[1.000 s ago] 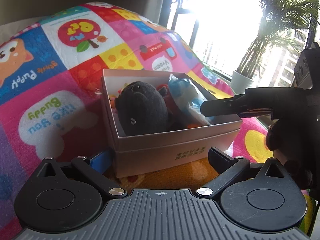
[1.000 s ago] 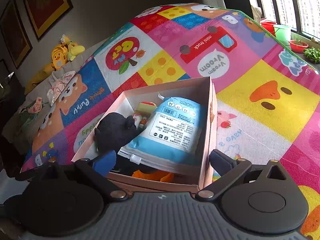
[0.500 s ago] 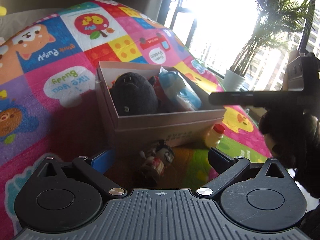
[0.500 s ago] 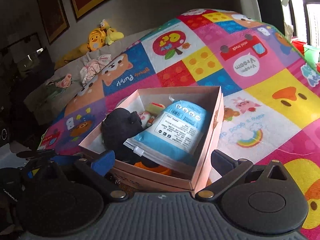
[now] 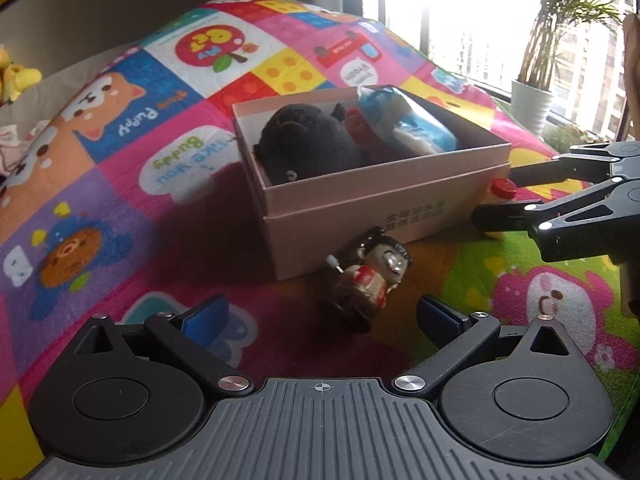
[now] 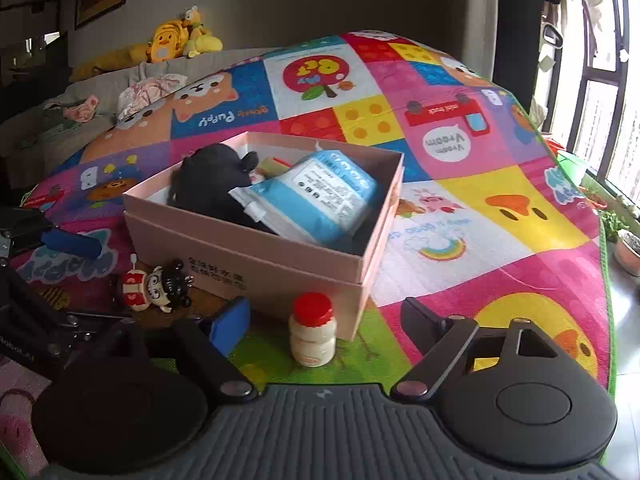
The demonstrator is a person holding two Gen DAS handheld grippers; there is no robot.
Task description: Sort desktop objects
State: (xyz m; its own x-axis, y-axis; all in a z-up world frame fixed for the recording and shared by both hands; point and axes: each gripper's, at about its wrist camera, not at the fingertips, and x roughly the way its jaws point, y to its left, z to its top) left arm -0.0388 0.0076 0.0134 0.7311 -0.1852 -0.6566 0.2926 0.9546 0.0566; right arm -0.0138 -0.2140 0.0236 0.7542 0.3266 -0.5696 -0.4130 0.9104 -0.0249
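Pink cardboard box (image 6: 256, 268) sits on my glossy patchwork play mat (image 6: 500, 208), stuffed with a fuzzy black plush (image 6: 208, 184) and a crinkly blue pouch (image 6: 316, 196). A smooth white bottle with a red cap (image 6: 313, 330) stands at the box's near corner, between my right claw's (image 6: 324, 320) half-spread fingers, which have just been closing, untouched. My left claw (image 5: 320, 314) gapes wide just short of the toppled figurine (image 5: 372, 276).

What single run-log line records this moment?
left gripper: open, before figurine | right gripper: closing, bottle between jaws, ungripped | box: filled
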